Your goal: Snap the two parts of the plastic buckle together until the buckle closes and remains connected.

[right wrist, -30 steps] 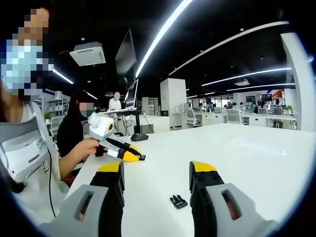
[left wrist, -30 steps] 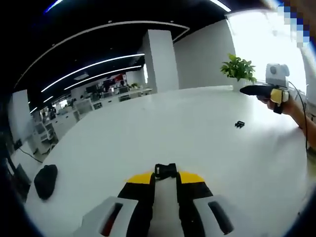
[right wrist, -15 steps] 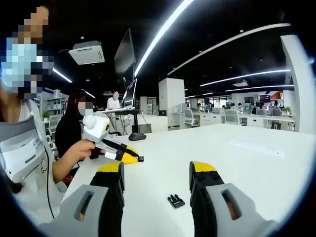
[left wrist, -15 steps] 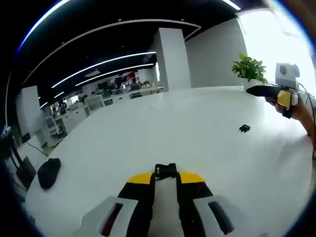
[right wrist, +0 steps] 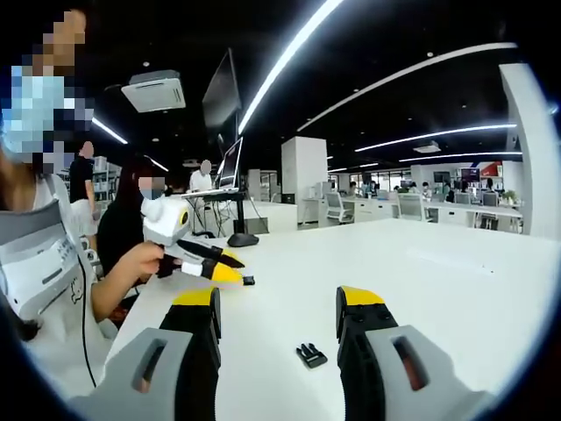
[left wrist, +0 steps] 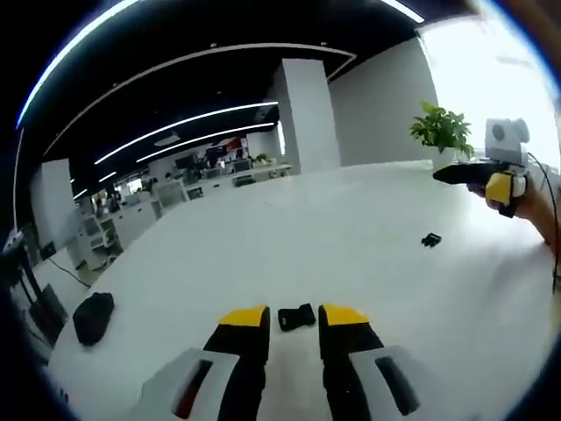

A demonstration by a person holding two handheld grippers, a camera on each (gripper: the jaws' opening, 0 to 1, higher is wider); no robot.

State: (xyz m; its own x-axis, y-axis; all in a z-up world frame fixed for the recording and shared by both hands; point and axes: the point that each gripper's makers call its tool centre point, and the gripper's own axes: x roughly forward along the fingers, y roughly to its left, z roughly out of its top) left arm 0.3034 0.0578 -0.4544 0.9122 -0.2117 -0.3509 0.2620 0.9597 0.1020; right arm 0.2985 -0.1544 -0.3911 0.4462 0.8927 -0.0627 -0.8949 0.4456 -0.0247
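One black buckle part (left wrist: 296, 317) lies slightly tilted on the white table (left wrist: 333, 228), in the gap between my left gripper's (left wrist: 294, 317) yellow tips. The jaws stand a little wider than the part, so the gripper is open. From the right gripper view, that left gripper (right wrist: 235, 267) is low over the table with the small part (right wrist: 248, 281) just off its tip. The other buckle part (right wrist: 309, 355) rests on the table between the wide-open jaws of my right gripper (right wrist: 279, 303). It also appears as a small black piece (left wrist: 429, 239) below the right gripper (left wrist: 443, 173).
A black mouse-like object (left wrist: 92, 316) lies near the table's left edge. A potted plant (left wrist: 443, 130) stands at the far right edge. A monitor (right wrist: 230, 189) on a stand and seated people (right wrist: 131, 224) are behind the table. A hand (right wrist: 140, 261) holds the left gripper.
My left gripper's jaws have parted a little and the buckle part they were shut on now sits loose and tilted between the tips. The right gripper stays open over its part.
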